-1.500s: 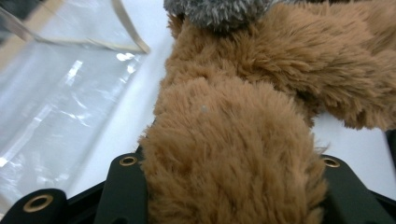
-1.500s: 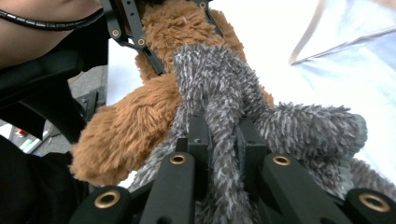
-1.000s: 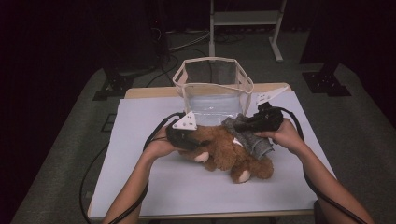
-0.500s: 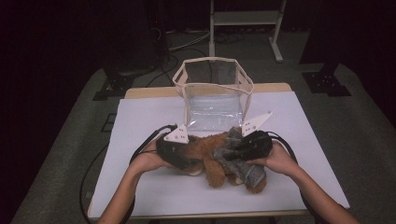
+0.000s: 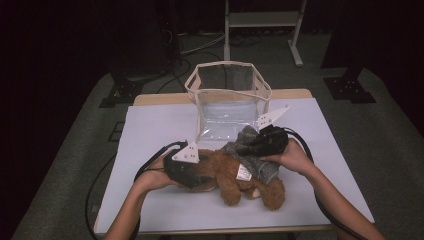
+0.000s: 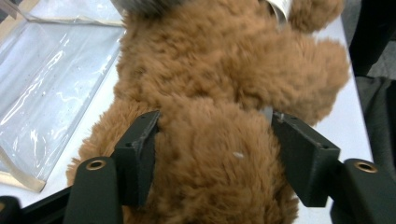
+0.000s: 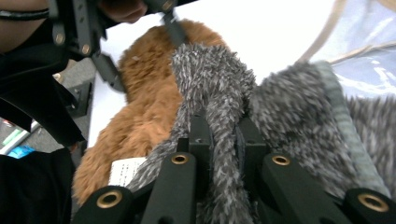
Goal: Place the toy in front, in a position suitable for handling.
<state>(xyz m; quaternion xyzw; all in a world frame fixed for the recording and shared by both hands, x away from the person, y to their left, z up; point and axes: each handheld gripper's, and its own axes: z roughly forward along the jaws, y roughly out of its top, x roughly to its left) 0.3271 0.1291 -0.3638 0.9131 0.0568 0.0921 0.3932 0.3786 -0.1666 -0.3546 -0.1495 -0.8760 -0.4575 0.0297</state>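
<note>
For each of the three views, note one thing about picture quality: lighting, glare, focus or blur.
High view: the lit white table stands out against a near-black room. Left gripper view: the brown teddy bear is sharp, with glare streaks on the clear plastic bag. Right gripper view: the grey knit garment is soft and blurred, and the table behind is washed out.

One teddy bear (image 5: 235,175), one clear bag (image 5: 227,102).
</note>
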